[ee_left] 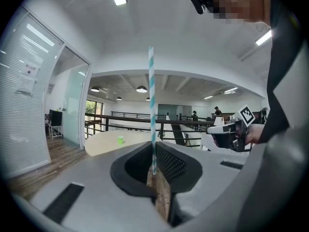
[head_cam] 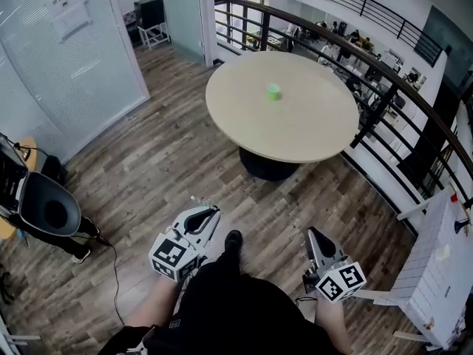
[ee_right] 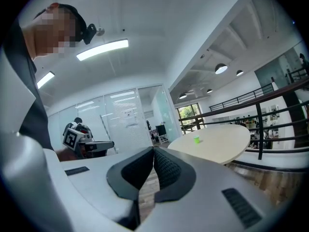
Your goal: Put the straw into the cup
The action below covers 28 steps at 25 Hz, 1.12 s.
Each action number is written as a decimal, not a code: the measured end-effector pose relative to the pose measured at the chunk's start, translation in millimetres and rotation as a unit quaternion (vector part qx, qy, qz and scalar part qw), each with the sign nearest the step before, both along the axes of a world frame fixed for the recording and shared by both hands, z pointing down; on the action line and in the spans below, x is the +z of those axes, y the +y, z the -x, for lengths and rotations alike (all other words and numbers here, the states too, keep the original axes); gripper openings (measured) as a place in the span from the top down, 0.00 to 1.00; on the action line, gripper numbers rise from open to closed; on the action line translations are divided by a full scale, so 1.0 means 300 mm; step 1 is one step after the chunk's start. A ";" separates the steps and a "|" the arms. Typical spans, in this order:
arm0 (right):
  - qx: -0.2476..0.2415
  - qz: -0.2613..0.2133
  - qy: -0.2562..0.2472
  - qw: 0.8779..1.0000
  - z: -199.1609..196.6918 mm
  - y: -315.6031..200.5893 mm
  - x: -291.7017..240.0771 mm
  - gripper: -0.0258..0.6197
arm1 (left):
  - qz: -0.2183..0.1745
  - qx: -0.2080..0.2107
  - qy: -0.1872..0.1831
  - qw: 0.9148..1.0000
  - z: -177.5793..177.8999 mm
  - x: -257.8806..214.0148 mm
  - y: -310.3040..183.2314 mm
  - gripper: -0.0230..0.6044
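Note:
A small green cup (head_cam: 273, 92) stands near the middle of the round beige table (head_cam: 318, 132), well ahead of me across the wooden floor. My left gripper (head_cam: 213, 211) is shut on a blue-and-white striped straw (ee_left: 151, 100), which stands upright from between its pads (ee_left: 166, 161). In the left gripper view the cup (ee_left: 120, 139) shows small and far off to the left of the straw. My right gripper (head_cam: 311, 233) is held level beside it, its jaws shut with nothing between them. The right gripper view shows the cup (ee_right: 196, 139) on the table, far ahead and to the right.
A dark curved railing (head_cam: 384, 72) runs behind and to the right of the table. A glass partition (head_cam: 66, 58) stands at the left, with a grey chair (head_cam: 46, 209) near it. A white slatted bench (head_cam: 436, 272) is at the right. Wooden floor (head_cam: 162, 161) lies between me and the table.

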State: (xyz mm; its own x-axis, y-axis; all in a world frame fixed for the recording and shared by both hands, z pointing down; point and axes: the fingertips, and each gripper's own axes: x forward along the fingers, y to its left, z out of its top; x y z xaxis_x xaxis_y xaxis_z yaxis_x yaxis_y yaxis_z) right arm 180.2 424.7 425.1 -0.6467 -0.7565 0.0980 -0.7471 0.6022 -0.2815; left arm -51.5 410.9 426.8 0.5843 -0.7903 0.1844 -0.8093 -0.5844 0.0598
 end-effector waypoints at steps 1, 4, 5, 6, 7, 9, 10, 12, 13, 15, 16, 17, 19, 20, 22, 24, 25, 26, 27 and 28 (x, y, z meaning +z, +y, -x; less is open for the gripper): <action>0.000 0.001 0.001 1.000 -0.005 -0.020 0.003 0.92 | 0.001 0.000 0.001 1.000 -0.003 0.005 -0.022 0.92; 0.005 0.004 0.005 1.000 -0.012 -0.101 0.009 0.93 | -0.001 0.003 0.004 1.000 -0.007 0.009 -0.109 0.92; 0.007 0.005 0.005 1.000 -0.010 -0.132 0.011 0.92 | 0.000 0.004 0.005 1.000 -0.002 0.011 -0.143 0.92; 0.009 0.006 0.006 1.000 -0.006 -0.165 0.014 0.92 | 0.000 0.004 0.006 1.000 0.004 0.015 -0.179 0.92; 0.010 0.007 0.007 1.000 -0.001 -0.200 0.017 0.93 | 0.000 0.005 0.007 1.000 0.008 0.016 -0.216 0.92; 0.014 0.009 0.009 1.000 0.008 -0.277 0.022 0.92 | -0.002 0.008 0.009 1.000 0.014 0.016 -0.296 0.92; 0.015 0.010 0.009 1.000 0.014 -0.319 0.022 0.92 | -0.003 0.010 0.009 1.000 0.019 0.013 -0.338 0.92; 0.016 0.009 0.008 1.000 0.034 -0.403 0.011 0.92 | -0.006 0.013 0.010 1.000 0.031 0.002 -0.422 0.92; 0.016 0.008 0.008 1.000 0.045 -0.444 0.004 0.92 | -0.007 0.014 0.011 1.000 0.039 -0.004 -0.465 0.92; 0.017 0.006 0.008 1.000 0.069 -0.526 -0.010 0.92 | -0.011 0.017 0.013 1.000 0.057 -0.017 -0.548 0.92; 0.017 0.006 0.008 1.000 0.085 -0.567 -0.016 0.92 | -0.013 0.019 0.015 1.000 0.069 -0.025 -0.588 0.92; 0.016 0.005 0.009 1.000 0.105 -0.609 -0.023 0.92 | -0.015 0.021 0.016 1.000 0.083 -0.032 -0.626 0.92; 0.014 0.003 0.012 1.000 0.151 -0.692 -0.037 0.92 | -0.018 0.024 0.018 0.999 0.116 -0.041 -0.700 0.92; 0.012 0.002 0.013 1.000 0.175 -0.732 -0.043 0.92 | -0.019 0.025 0.019 0.999 0.135 -0.040 -0.735 0.92; 0.011 0.000 0.015 1.000 0.217 -0.806 -0.049 0.92 | -0.018 0.025 0.020 0.999 0.170 -0.033 -0.803 0.92; 0.010 -0.001 0.012 1.000 0.255 -0.870 -0.045 0.92 | -0.018 0.027 0.020 0.999 0.202 -0.027 -0.866 0.92; 0.010 -0.001 0.011 1.000 0.271 -0.896 -0.040 0.92 | -0.019 0.027 0.021 0.999 0.216 -0.026 -0.892 0.92; 0.010 -0.001 0.009 1.000 0.286 -0.919 -0.035 0.92 | -0.020 0.028 0.021 0.999 0.229 -0.025 -0.915 0.92; 0.011 0.000 0.009 1.000 0.299 -0.940 -0.032 0.92 | -0.021 0.029 0.021 0.999 0.241 -0.025 -0.935 0.92; 0.012 0.001 0.009 1.000 0.311 -0.960 -0.030 0.92 | -0.021 0.030 0.020 0.999 0.252 -0.025 -0.955 0.92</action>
